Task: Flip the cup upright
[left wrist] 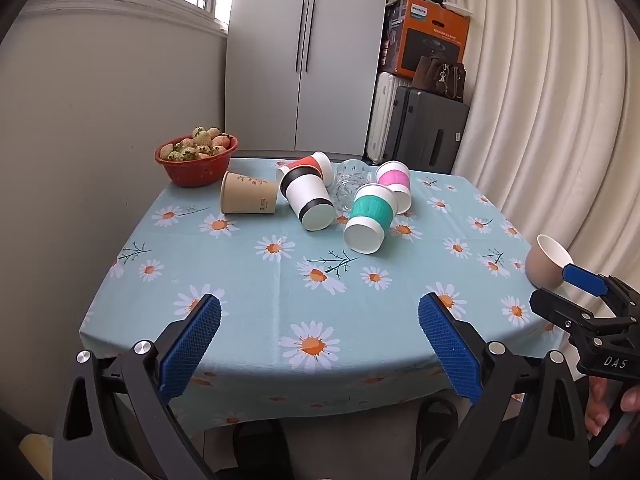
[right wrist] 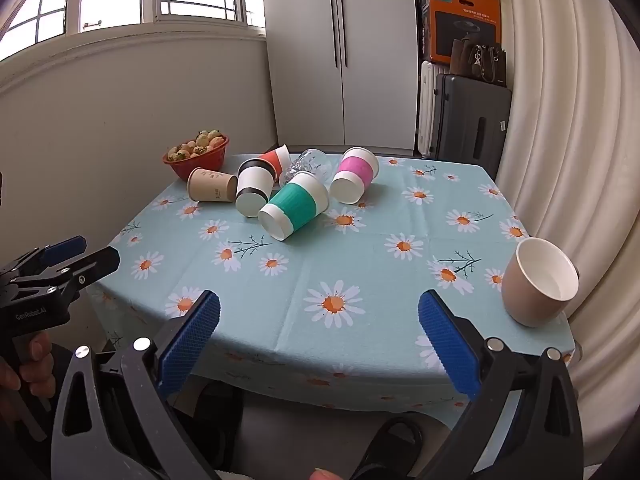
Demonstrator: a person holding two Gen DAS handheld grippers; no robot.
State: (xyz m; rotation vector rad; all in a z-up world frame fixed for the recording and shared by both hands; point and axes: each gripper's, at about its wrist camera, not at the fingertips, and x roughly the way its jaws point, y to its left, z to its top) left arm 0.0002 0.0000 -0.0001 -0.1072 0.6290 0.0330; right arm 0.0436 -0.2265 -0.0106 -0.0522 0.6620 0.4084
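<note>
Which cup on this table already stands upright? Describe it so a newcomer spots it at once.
Start at the daisy tablecloth and go to its near right corner, by the curtain. The tan cup stands there alone, mouth up, white inside. Every other cup lies tipped over in the far cluster beside the red bowl.

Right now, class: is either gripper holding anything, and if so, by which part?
Nothing is held. The left gripper and right gripper are both open and empty, short of the cups.

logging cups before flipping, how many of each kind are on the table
Banded white paper cups, lying: 4 (teal, pink, black, red)
Plain brown paper cup, lying: 1
Clear glass, lying: 1
Tan cup, upright: 1
Total: 7
</note>
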